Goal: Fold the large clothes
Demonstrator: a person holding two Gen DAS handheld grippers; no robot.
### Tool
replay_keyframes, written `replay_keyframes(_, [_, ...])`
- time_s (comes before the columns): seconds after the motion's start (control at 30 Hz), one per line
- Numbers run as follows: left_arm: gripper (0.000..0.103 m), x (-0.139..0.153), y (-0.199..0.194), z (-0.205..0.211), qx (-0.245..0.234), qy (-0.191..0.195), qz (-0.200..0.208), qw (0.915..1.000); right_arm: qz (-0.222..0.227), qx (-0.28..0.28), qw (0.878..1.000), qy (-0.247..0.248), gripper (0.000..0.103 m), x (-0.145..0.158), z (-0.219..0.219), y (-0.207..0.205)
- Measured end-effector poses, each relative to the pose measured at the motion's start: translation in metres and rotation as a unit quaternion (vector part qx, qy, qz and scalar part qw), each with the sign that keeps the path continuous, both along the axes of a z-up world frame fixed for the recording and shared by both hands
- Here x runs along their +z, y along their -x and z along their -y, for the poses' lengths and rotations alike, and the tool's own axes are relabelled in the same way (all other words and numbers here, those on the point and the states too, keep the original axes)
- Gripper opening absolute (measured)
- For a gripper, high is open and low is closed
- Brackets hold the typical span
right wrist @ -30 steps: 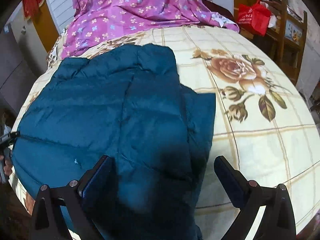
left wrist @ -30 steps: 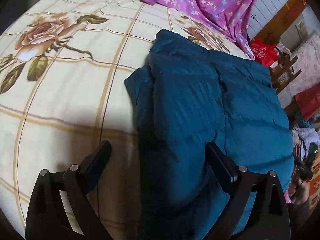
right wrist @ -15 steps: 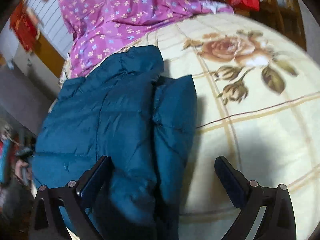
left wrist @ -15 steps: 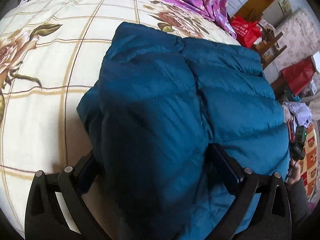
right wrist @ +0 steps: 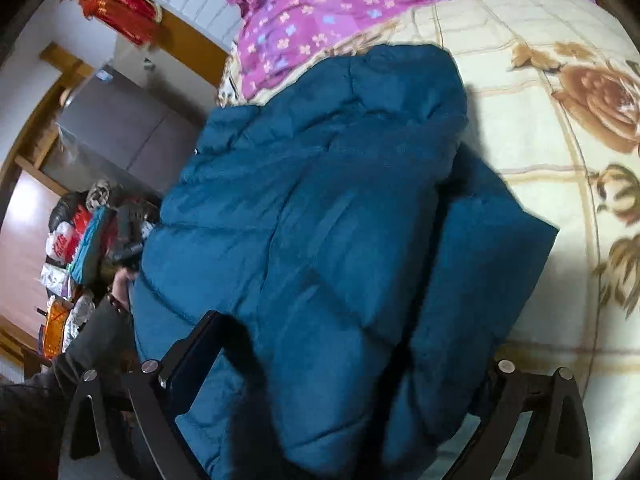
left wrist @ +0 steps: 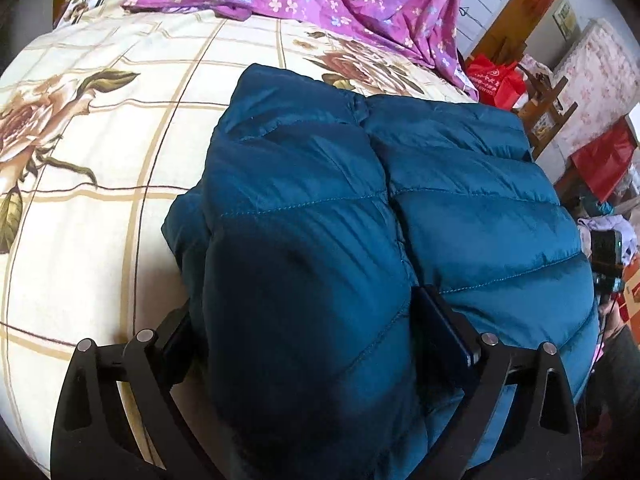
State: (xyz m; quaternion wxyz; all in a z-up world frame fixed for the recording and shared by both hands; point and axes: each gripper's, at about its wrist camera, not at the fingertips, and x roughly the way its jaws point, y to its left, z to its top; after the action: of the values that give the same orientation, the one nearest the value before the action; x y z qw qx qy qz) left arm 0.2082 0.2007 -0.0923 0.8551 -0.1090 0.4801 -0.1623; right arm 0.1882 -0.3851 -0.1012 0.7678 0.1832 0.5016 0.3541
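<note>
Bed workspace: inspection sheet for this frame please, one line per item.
Surface: bed with cream rose-print sheet, bare to the left of the jacket.
Job's things: teal puffer jacket, partly folded, bulging between both claws.
Clutter: purple floral quilt bunched at the far end of the bed.
Grippers: left claw and right claw each straddle a thick fold of jacket; whether they pinch it cannot be told.
Cables: nothing seen.
Surroundings: red bags, wooden rack, grey cabinet, piled bags on the floor; a dark sleeve.
</note>
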Motion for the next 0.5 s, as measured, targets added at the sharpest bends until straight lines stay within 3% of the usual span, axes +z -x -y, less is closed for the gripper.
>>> replay_keyframes(0.1, [0.102, -0.001, 0.0, 0.001, -0.003, 0.004, 0.003, 1.0, 0.001, -0.016, 1.0, 0.005, 0.102, -0.001, -0.002, -0.005])
replay_keyframes(0.3, [0.102, -0.001, 0.0, -0.002, -0.004, 0.018, 0.003, 0.9998, 0.029, 0.006, 0.995, 0.091, 0.103, 0.004, -0.024, 0.004])
replay_keyframes(0.5, [0.102, -0.003, 0.008, -0.033, 0.038, 0.088, 0.019, 0.9953, 0.041, -0.007, 0.992, 0.121, 0.103, 0.004, -0.032, 0.011])
